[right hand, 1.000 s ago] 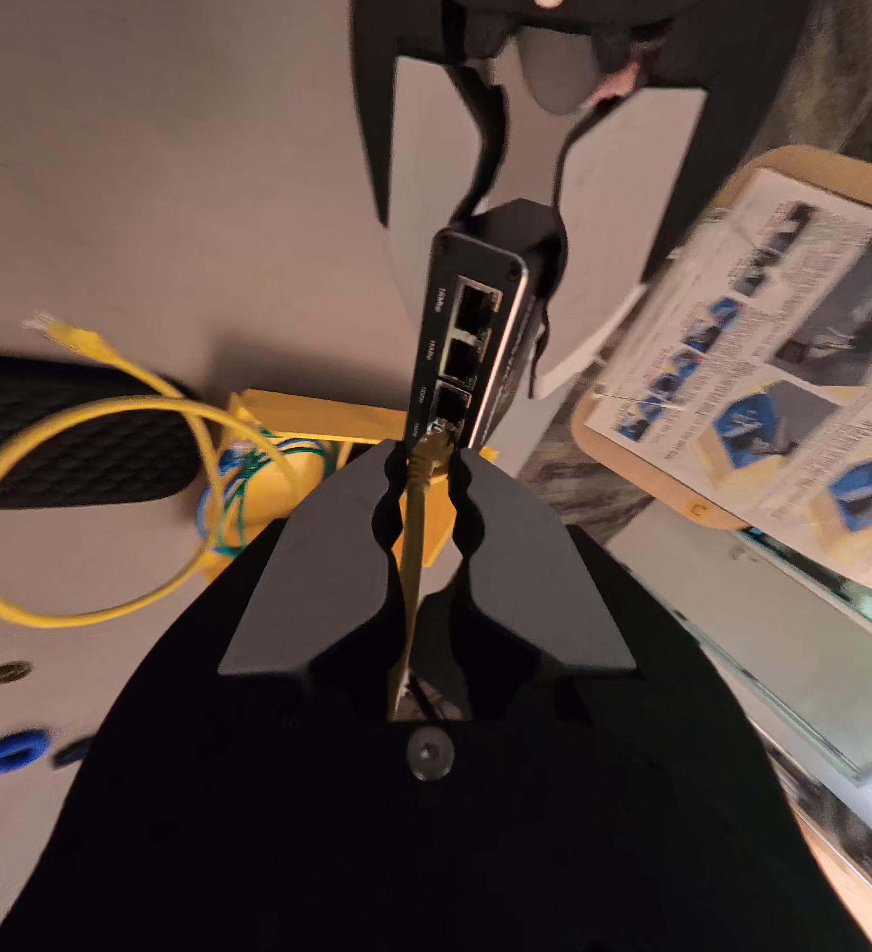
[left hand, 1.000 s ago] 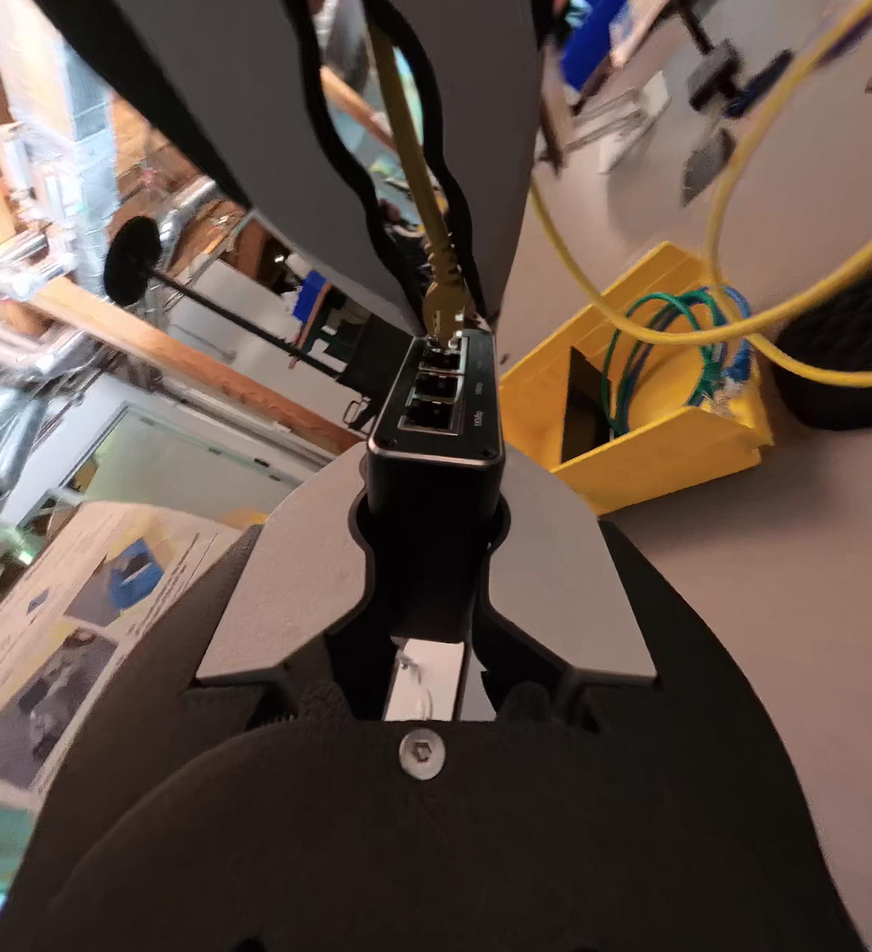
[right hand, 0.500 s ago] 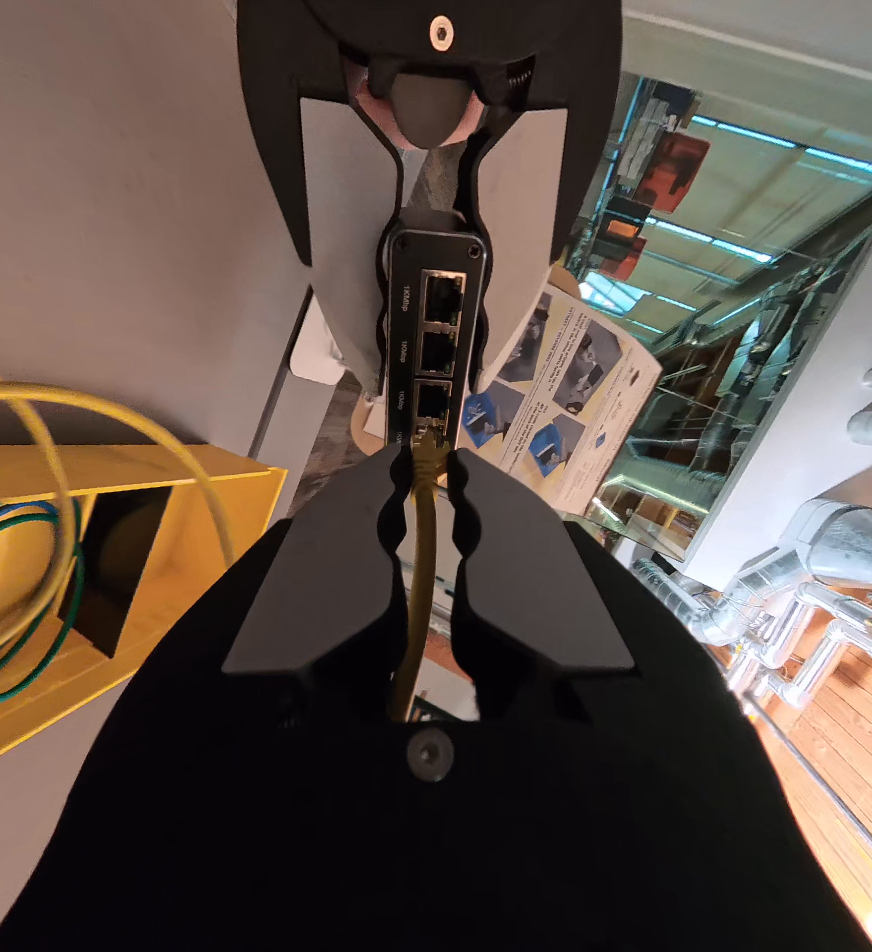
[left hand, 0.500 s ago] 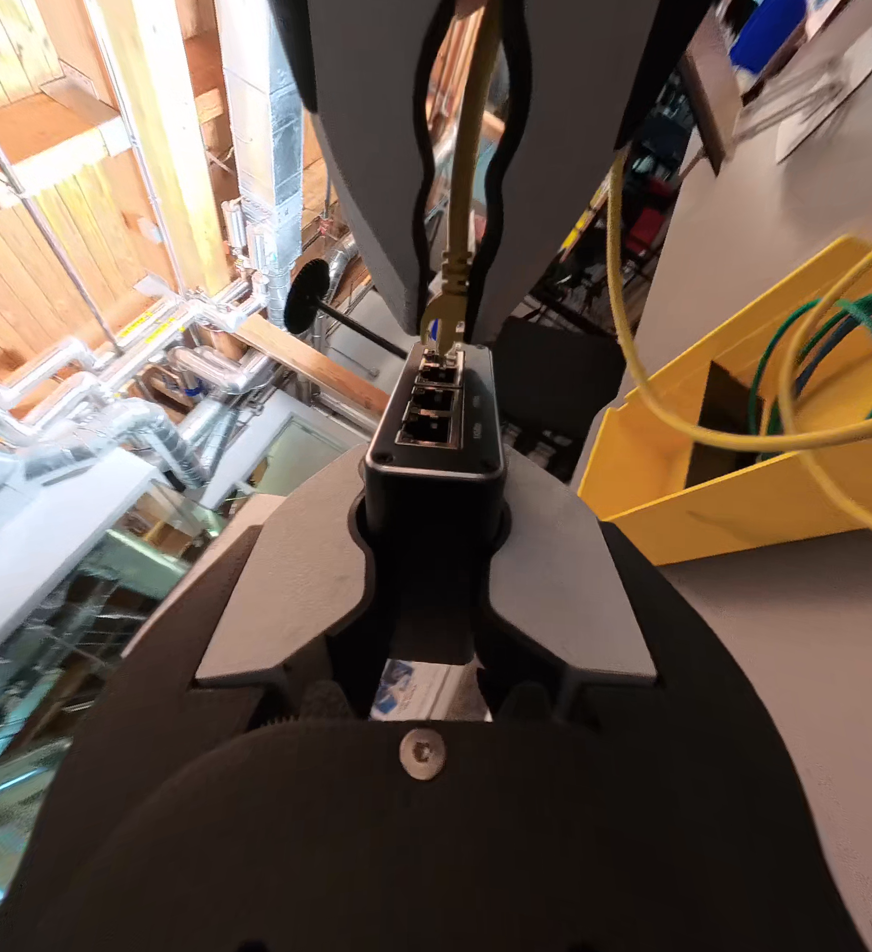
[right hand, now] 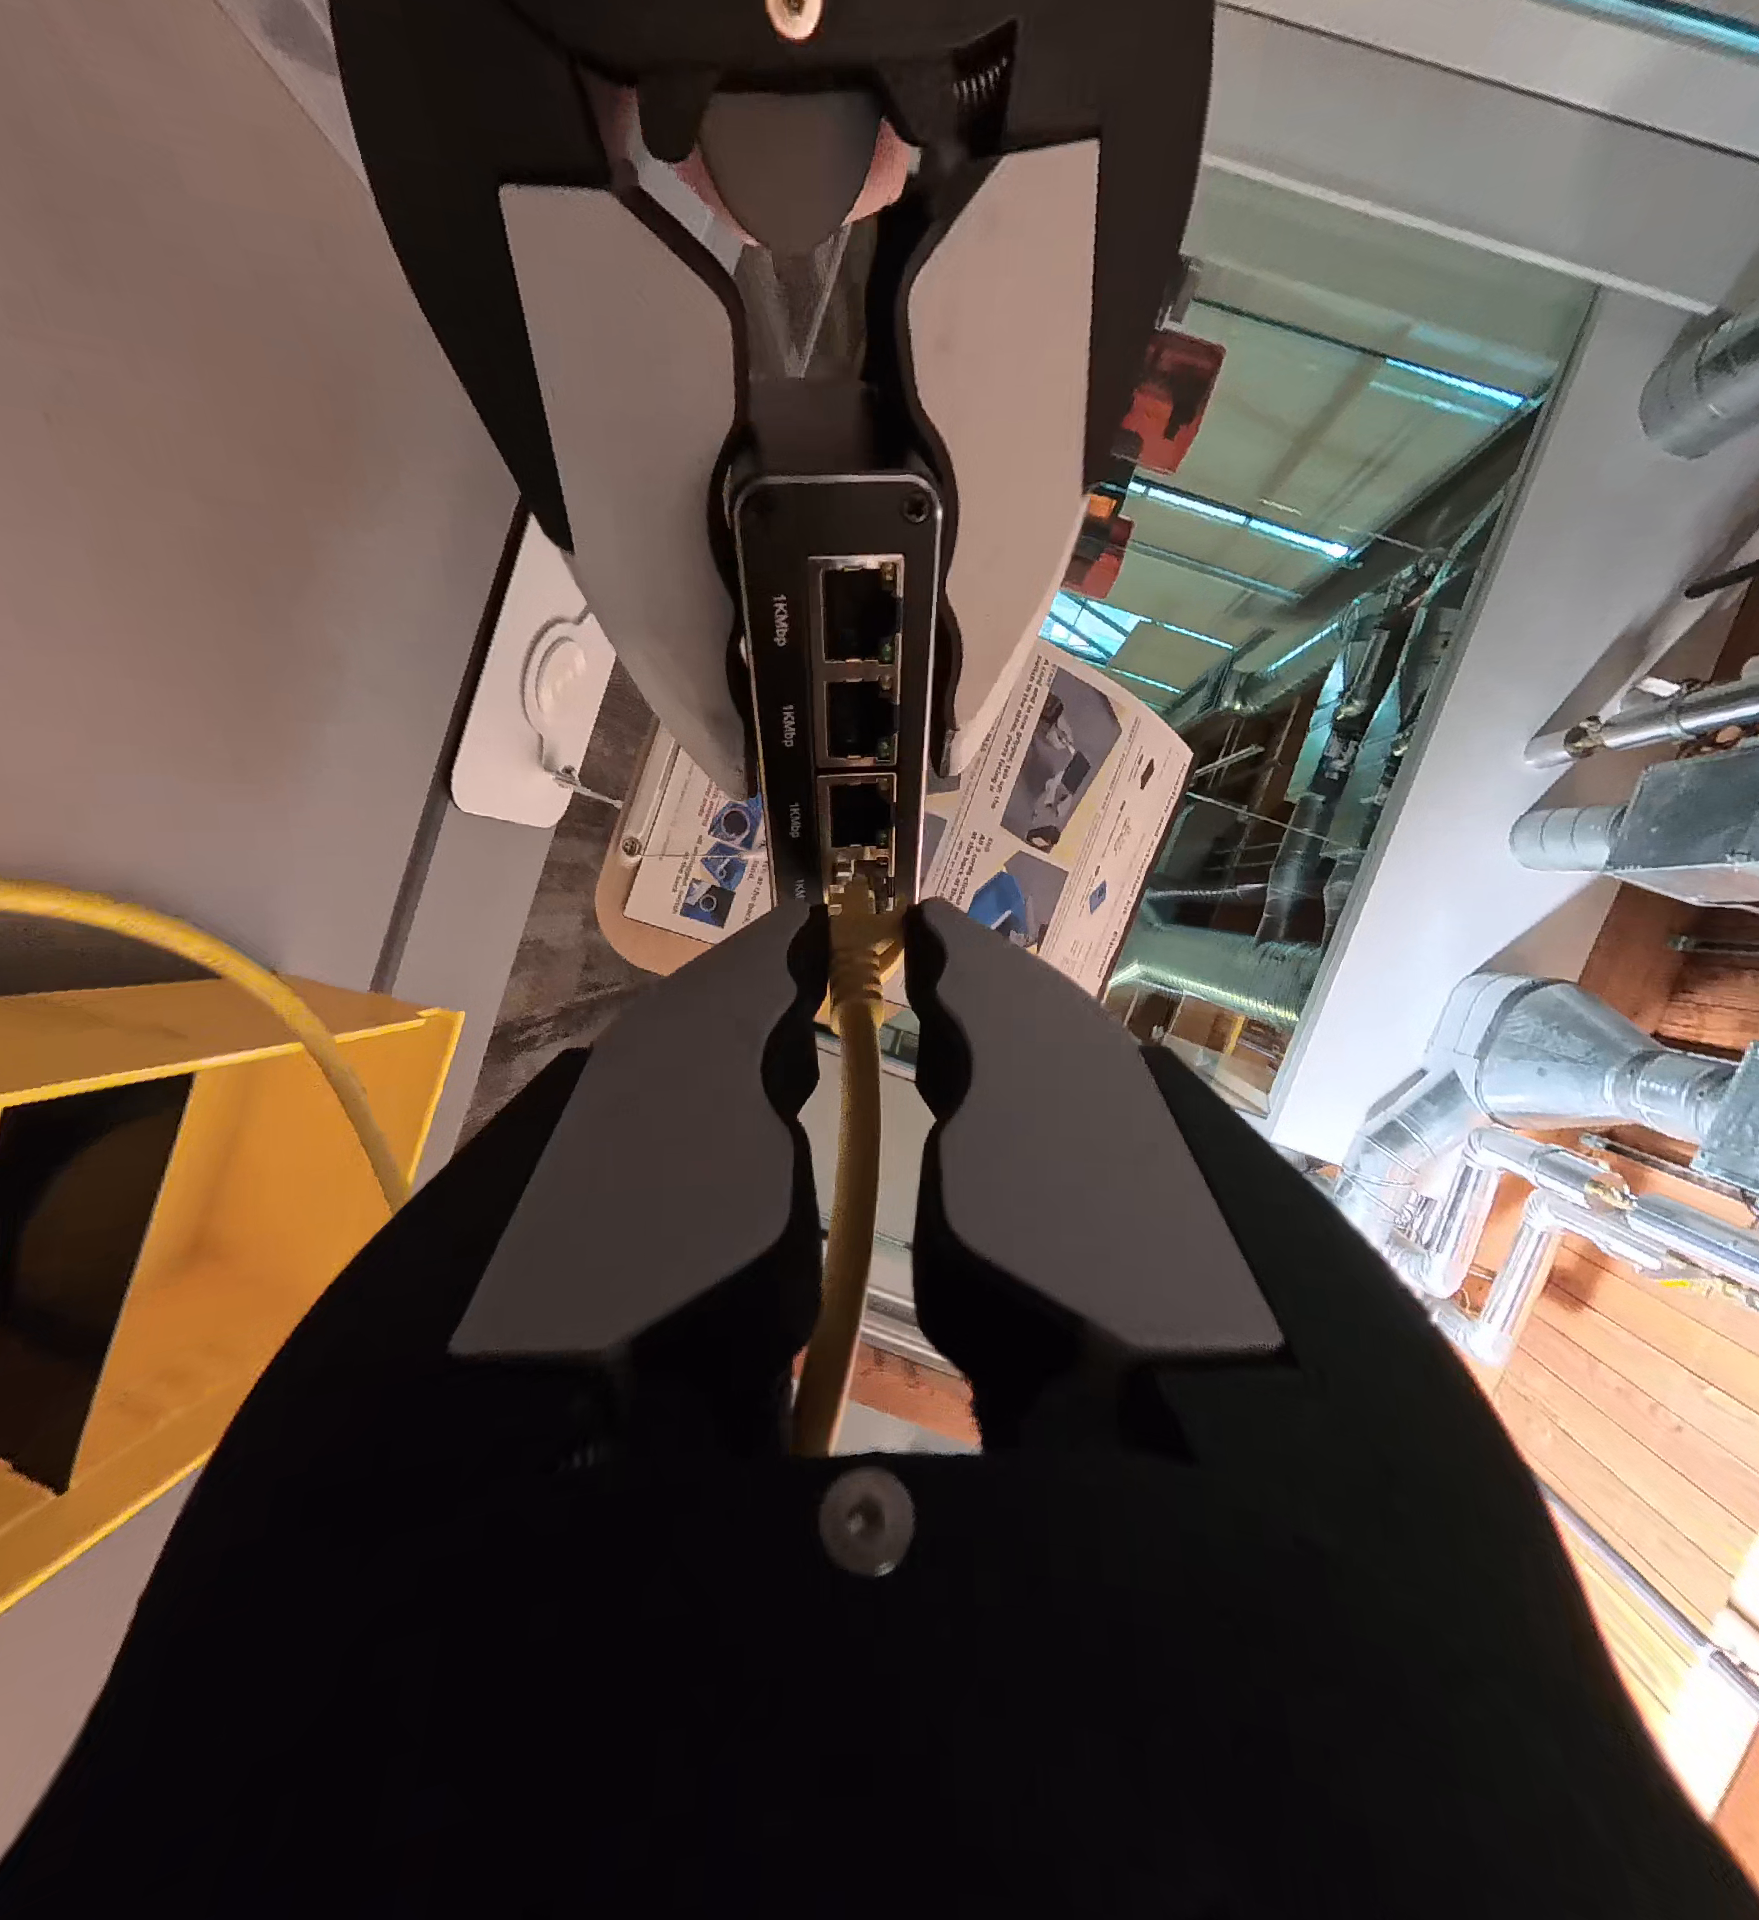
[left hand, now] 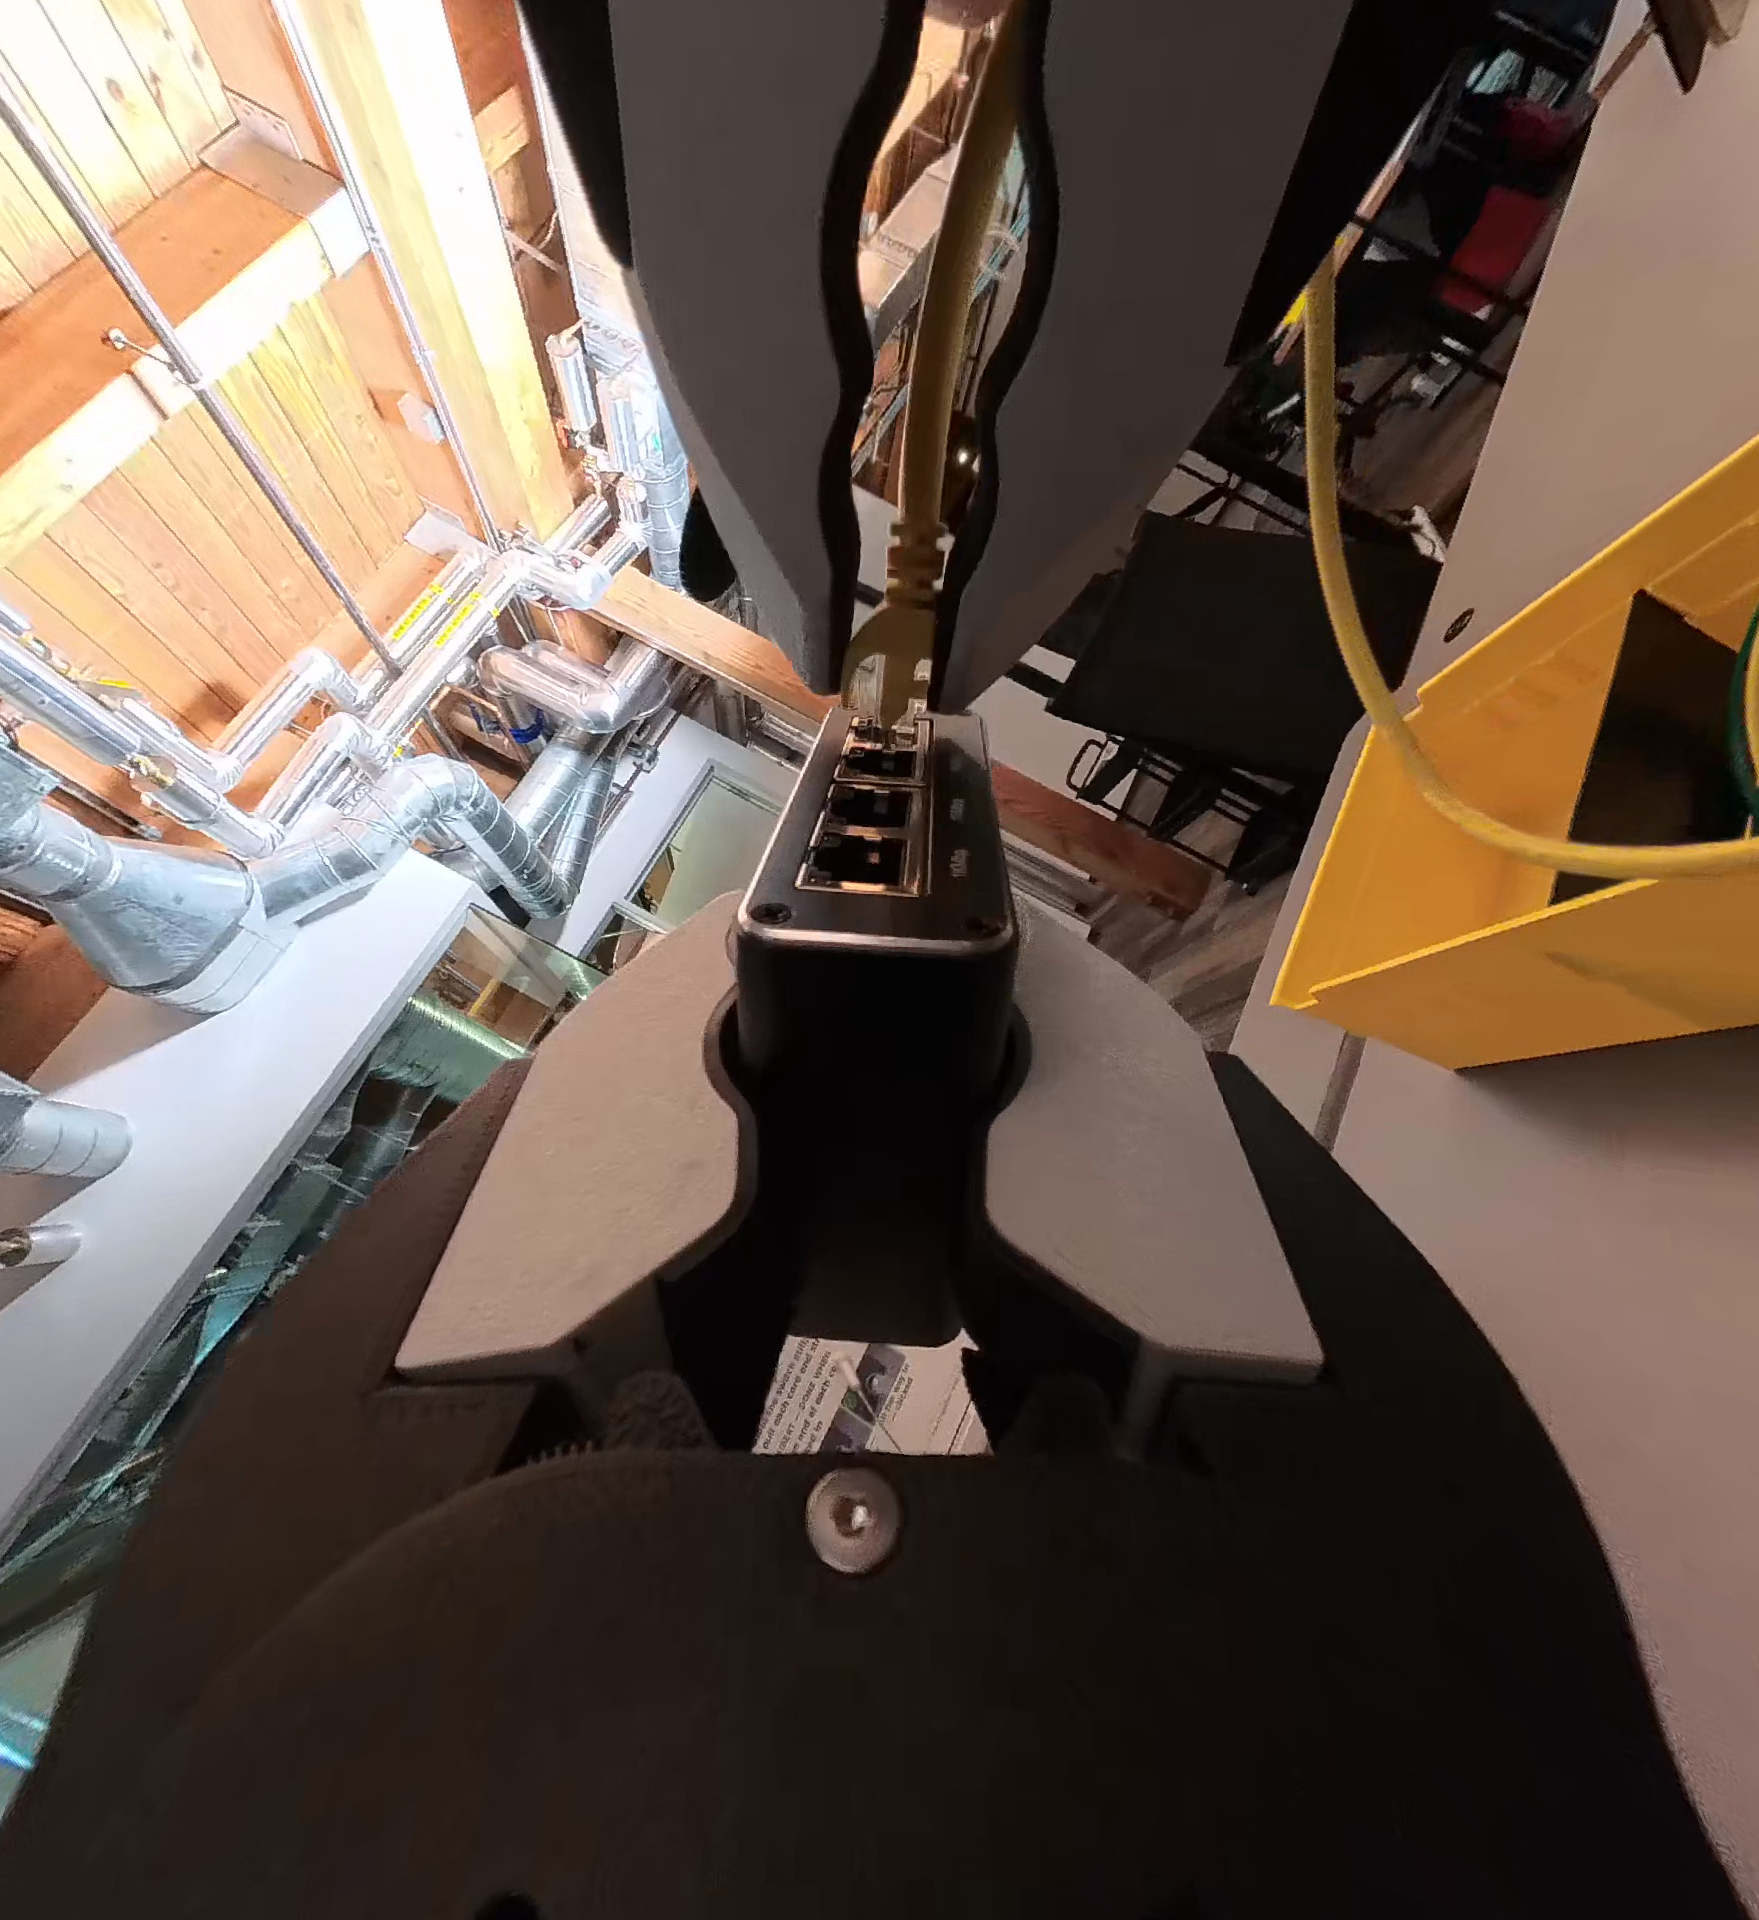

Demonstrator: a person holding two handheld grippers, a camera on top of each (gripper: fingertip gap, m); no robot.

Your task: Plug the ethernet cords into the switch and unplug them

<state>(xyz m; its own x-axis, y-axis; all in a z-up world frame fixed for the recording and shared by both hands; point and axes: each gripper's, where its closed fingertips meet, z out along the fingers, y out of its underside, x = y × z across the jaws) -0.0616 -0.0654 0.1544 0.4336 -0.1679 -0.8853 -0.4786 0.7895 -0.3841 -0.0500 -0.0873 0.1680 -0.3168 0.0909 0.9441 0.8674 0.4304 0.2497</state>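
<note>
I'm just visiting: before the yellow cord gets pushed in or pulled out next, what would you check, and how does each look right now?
1. Left gripper clamped on the black switch: ok.
2. Right gripper closed on the yellow cord behind its plug: ok.
3. Plug lined up with the end port: ok.
4. Plug fully seated: cannot tell.
5. Other three ports empty: ok.
6. Cord slack looping by the yellow bin, free of snags: cannot tell.

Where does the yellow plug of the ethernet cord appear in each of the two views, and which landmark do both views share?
Left wrist view: yellow plug above centre, at the switch's far end port, between the right gripper's fingertips.
Right wrist view: yellow plug at centre, at the switch's nearest port.
Shared landmark: the black switch; also the yellow bin.
</note>
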